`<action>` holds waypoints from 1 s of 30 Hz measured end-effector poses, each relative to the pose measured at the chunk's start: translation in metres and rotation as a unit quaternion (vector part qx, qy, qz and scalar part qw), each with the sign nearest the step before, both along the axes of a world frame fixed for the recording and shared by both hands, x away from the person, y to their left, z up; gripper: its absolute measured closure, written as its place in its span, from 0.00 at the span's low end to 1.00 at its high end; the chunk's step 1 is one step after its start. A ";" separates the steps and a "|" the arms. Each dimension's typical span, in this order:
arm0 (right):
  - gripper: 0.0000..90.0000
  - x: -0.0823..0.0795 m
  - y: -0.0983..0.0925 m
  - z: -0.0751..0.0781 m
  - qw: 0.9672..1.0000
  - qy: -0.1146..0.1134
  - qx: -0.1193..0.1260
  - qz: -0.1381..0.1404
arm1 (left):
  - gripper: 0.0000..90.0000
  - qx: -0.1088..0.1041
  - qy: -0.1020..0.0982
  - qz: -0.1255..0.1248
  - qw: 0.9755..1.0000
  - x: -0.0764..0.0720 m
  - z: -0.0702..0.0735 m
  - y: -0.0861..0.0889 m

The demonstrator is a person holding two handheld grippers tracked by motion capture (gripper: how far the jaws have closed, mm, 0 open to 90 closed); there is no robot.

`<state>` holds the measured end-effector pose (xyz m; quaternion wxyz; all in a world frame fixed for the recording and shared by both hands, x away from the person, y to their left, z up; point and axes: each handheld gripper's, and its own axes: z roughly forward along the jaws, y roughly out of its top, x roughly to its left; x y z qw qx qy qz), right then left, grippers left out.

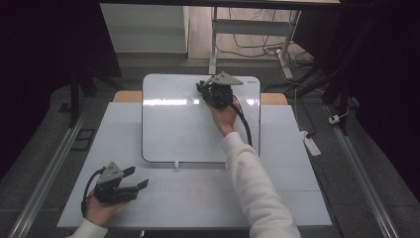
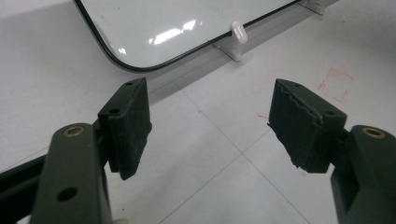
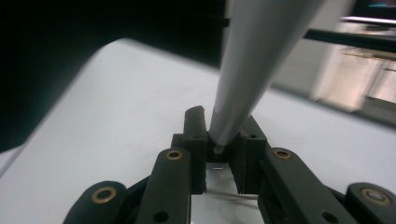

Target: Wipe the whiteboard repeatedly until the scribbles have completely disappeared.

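Observation:
A whiteboard (image 1: 173, 124) lies flat on the white table, and its rounded near corner (image 2: 177, 23) appears in the left gripper view. My right gripper (image 1: 202, 88) is over the board's far right part, held by a hand in a white sleeve. In the right gripper view, that gripper (image 3: 223, 126) is shut on a grey tapered pen-like rod (image 3: 252, 60), which rises from between the jaws over the board's white surface (image 3: 116, 107). My left gripper (image 1: 137, 177) rests near the table's front left, open, with nothing between its fingers (image 2: 210, 126).
A white clip (image 2: 238, 32) sits on the board's near edge. Faint red marks (image 2: 336, 84) are drawn on the table (image 1: 198, 198). A power strip (image 1: 312, 144) and cables lie on the floor to the right. Desk legs (image 1: 214, 39) stand behind.

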<state>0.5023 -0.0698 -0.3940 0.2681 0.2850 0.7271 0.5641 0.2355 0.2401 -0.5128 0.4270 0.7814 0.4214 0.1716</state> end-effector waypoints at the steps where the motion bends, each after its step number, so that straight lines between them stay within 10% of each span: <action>1: 0.87 0.002 -0.006 0.002 1.000 0.000 0.011 -0.016 | 0.34 -0.001 -0.001 0.000 1.000 0.000 0.000 0.000; 4: 0.87 0.004 -0.013 0.005 0.999 0.004 0.029 -0.026 | 0.34 -0.001 0.001 0.000 1.000 0.001 -0.001 0.000; 10: 0.87 -0.010 0.005 -0.008 0.999 -0.004 -0.032 0.038 | 0.33 0.002 0.001 -0.001 1.000 0.001 0.000 -0.001; 16: 0.87 0.002 -0.031 0.002 0.998 0.009 0.046 -0.041 | 0.33 0.001 0.000 0.000 1.000 0.001 0.000 -0.001; 22: 0.87 -0.009 -0.005 -0.007 1.000 -0.007 -0.014 0.013 | 0.34 0.004 0.001 -0.002 1.000 0.002 -0.001 -0.002; 27: 0.87 0.008 -0.015 0.005 0.999 0.006 0.043 -0.022 | 0.34 0.003 0.000 -0.001 1.000 0.001 -0.001 -0.001; 30: 0.87 0.005 -0.003 0.004 1.000 0.000 0.021 0.003 | 0.34 0.002 0.004 0.000 1.000 0.003 -0.001 0.000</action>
